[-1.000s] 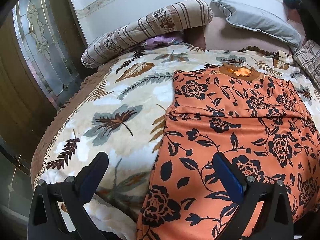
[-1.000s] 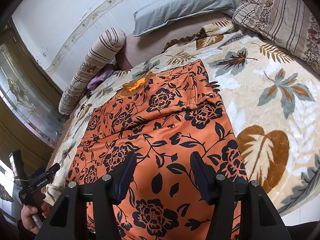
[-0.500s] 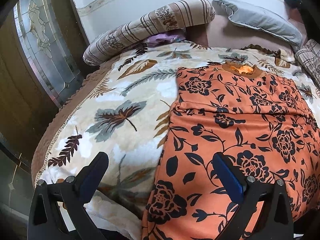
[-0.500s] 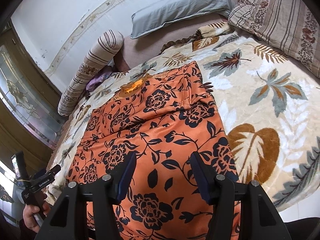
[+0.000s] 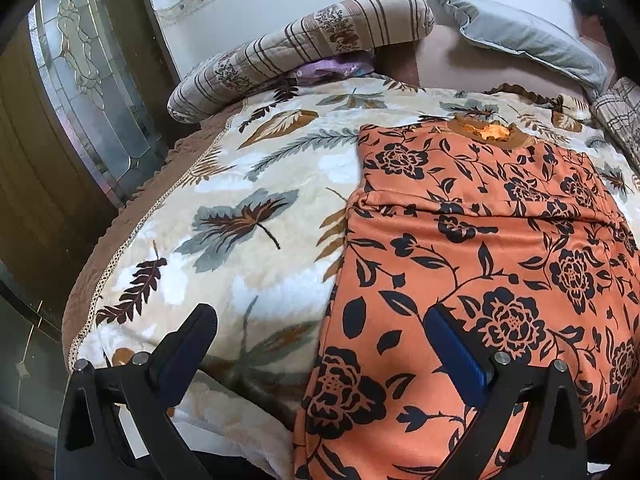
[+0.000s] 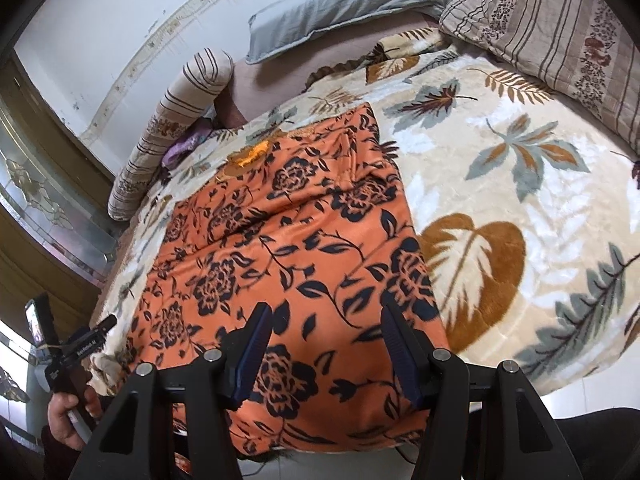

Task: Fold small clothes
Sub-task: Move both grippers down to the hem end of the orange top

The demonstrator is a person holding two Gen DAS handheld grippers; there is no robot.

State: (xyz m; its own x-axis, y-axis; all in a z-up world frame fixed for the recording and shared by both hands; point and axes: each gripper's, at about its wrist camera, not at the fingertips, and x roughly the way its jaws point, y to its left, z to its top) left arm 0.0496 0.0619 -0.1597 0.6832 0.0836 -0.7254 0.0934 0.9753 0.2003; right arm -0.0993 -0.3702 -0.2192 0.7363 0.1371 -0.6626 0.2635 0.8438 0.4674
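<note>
An orange garment with black flowers [image 5: 480, 248] lies flat on the bed, collar at the far end, sides folded in; it also shows in the right wrist view [image 6: 280, 248]. Its near hem hangs over the bed's front edge. My left gripper [image 5: 320, 320] is open and empty, hovering above the garment's near left edge. My right gripper [image 6: 326, 320] is open and empty above the garment's near right part. The left gripper also appears at the right wrist view's far left [image 6: 80, 344], held in a hand.
A leaf-patterned blanket [image 5: 240, 216] covers the bed. A striped bolster [image 5: 304, 44] and a grey pillow [image 5: 520, 40] lie at the head; a striped quilt [image 6: 560, 28] is at the right. A glass-panelled door [image 5: 88, 92] stands left of the bed.
Both grippers have drawn back slightly toward the bed's front edge, so more of the garment's hem shows. Both stay open. The garment has not moved.
</note>
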